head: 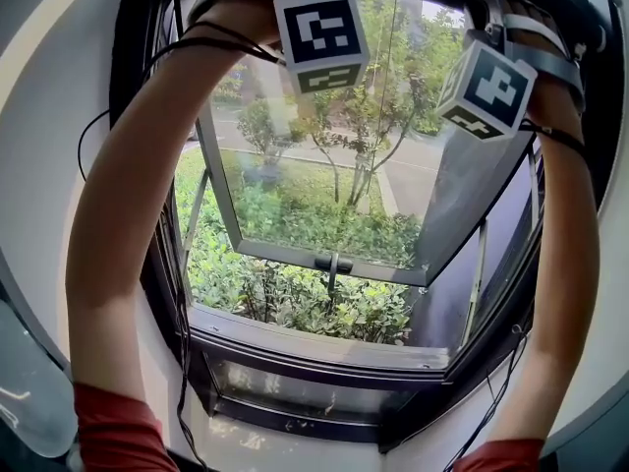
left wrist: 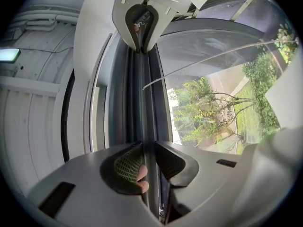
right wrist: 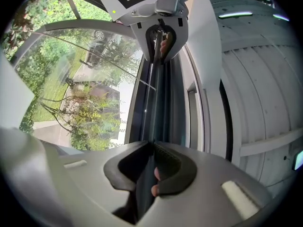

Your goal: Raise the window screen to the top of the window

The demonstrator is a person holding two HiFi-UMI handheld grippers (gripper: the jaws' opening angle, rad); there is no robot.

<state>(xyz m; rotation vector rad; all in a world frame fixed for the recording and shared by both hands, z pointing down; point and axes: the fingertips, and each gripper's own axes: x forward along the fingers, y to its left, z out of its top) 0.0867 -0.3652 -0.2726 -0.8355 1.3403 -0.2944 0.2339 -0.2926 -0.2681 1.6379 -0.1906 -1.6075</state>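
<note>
Progress looks close to the end; both arms reach high, and in the head view the grippers sit at the very top of the window frame [head: 324, 354]. The left gripper [left wrist: 144, 148] has its jaws clenched on the thin dark screen bar [left wrist: 142, 103]; the right gripper [right wrist: 152, 148] has its jaws clamped on the same bar further along, and each gripper shows at the far end of the other's view. Below them the opening looks straight out on the open glass pane [head: 324, 195] and the garden [head: 295, 293]; no mesh can be made out. By my judgement, what is left is to seat the bar at the top and let go.
</note>
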